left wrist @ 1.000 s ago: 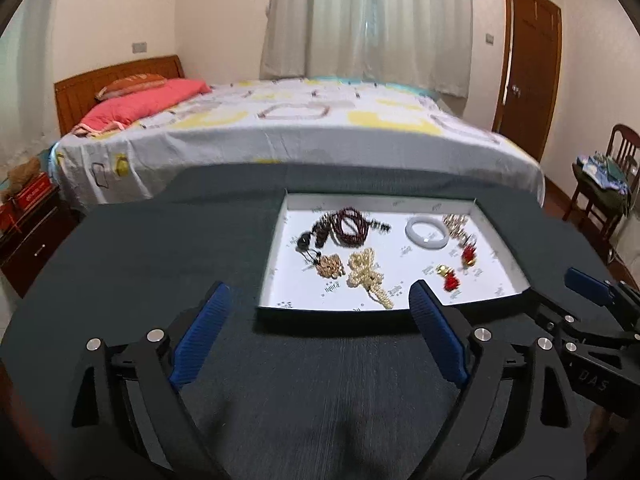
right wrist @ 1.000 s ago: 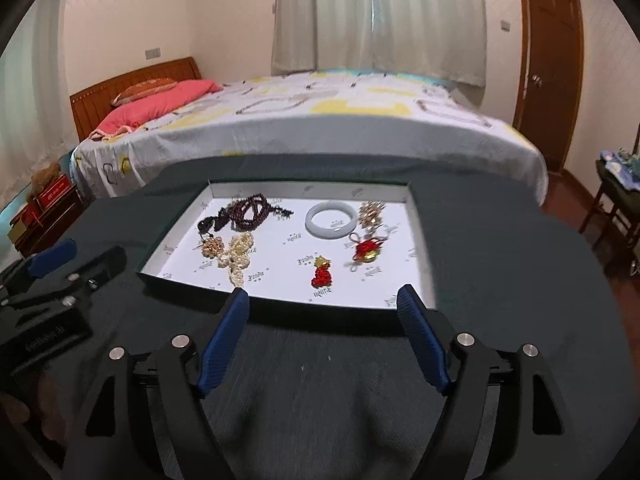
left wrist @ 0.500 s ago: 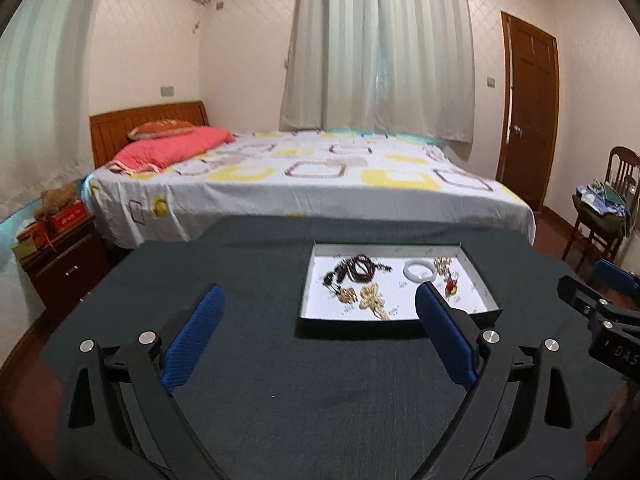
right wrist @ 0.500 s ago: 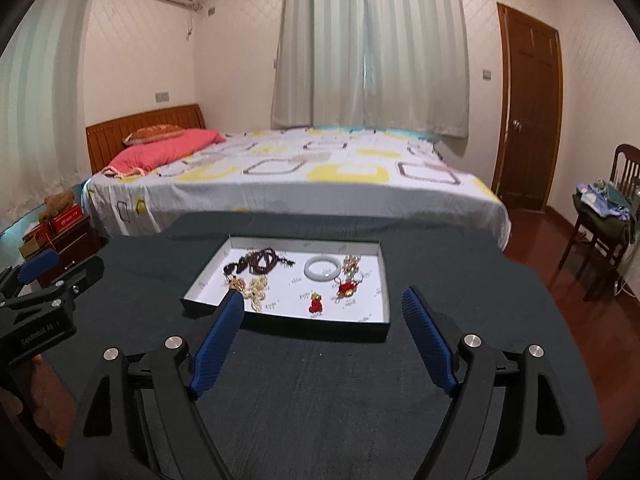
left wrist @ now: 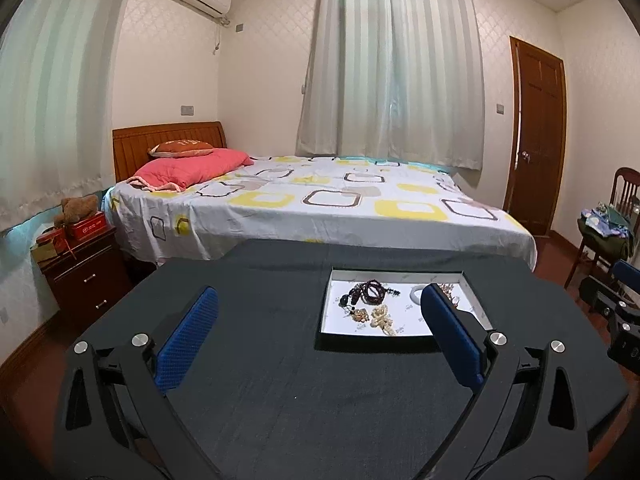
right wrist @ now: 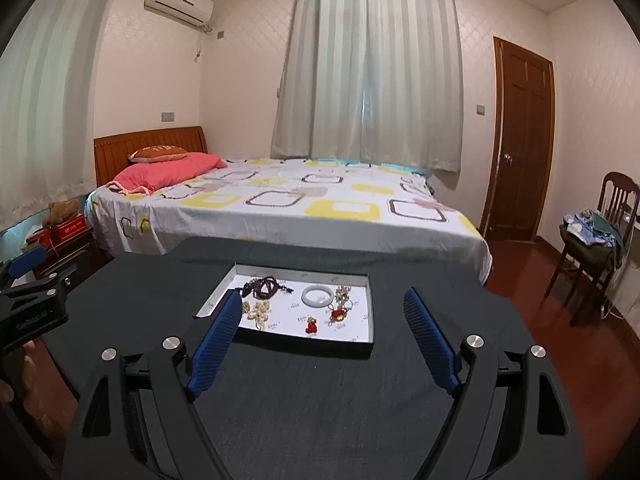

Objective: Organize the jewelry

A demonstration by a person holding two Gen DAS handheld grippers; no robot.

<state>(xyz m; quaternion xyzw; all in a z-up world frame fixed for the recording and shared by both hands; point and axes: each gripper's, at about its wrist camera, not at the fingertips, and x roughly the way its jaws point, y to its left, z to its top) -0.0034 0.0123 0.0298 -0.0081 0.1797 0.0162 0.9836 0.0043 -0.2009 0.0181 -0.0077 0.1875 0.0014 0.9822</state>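
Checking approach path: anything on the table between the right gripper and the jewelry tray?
Nothing. In the right wrist view, only bare dark tablecloth lies between the open right gripper and the tray.

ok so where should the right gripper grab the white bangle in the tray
Take the white bangle by one side of its ring, one finger inside the hole and one outside. It lies flat in the tray, so come from above with the right gripper. The near arc looks clearest; gold charms crowd its right side.
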